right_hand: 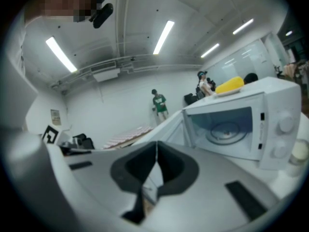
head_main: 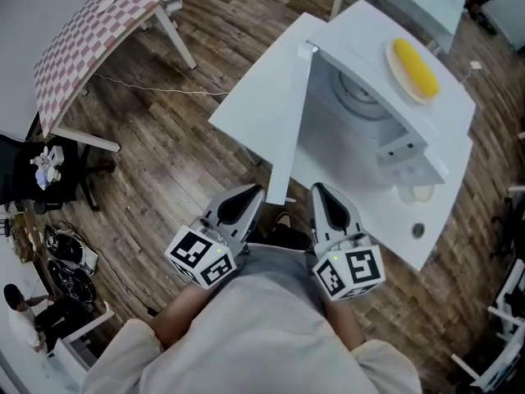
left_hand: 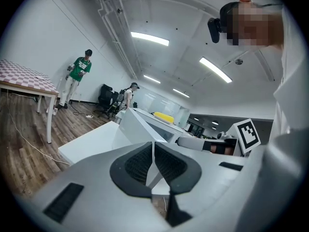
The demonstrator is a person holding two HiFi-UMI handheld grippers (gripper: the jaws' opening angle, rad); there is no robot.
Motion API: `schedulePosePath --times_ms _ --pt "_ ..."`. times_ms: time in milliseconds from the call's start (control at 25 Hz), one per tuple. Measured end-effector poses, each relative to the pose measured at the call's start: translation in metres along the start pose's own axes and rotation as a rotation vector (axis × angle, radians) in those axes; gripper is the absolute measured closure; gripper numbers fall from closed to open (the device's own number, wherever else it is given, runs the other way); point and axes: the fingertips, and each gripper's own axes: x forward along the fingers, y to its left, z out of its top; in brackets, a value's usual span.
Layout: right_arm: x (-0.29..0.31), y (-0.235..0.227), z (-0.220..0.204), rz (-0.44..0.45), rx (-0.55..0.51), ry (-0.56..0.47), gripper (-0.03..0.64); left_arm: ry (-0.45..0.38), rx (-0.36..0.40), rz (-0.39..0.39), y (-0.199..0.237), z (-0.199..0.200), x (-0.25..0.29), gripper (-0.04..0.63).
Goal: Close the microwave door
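We hold the left gripper point(head_main: 246, 202) and the right gripper point(head_main: 326, 202) low at centre frame, each with its jaws clenched on nothing. The microwave point(head_main: 394, 138) sits at the upper right. Its door point(head_main: 287, 130) stands open, with its edge near the grippers.

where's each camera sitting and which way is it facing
Head view: on the head, looking steeply down at the open microwave; left gripper, right gripper and forearms show.
Left gripper view: on that gripper, facing the microwave door past shut jaws.
Right gripper view: on that gripper, facing the microwave's cavity past shut jaws.
Shared: all three show the microwave.
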Motion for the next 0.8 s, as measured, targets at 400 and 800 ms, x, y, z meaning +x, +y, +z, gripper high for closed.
schedulePosePath --times_ms 400,800 --pt "-0.011 -0.018 -0.004 -0.024 0.014 0.006 0.593 0.033 -0.011 -0.038 -0.019 -0.011 0.018 0.575" --pt "-0.017 -0.023 -0.005 -0.033 0.013 0.009 0.593 0.048 -0.003 -0.058 -0.029 -0.016 0.024 0.575"
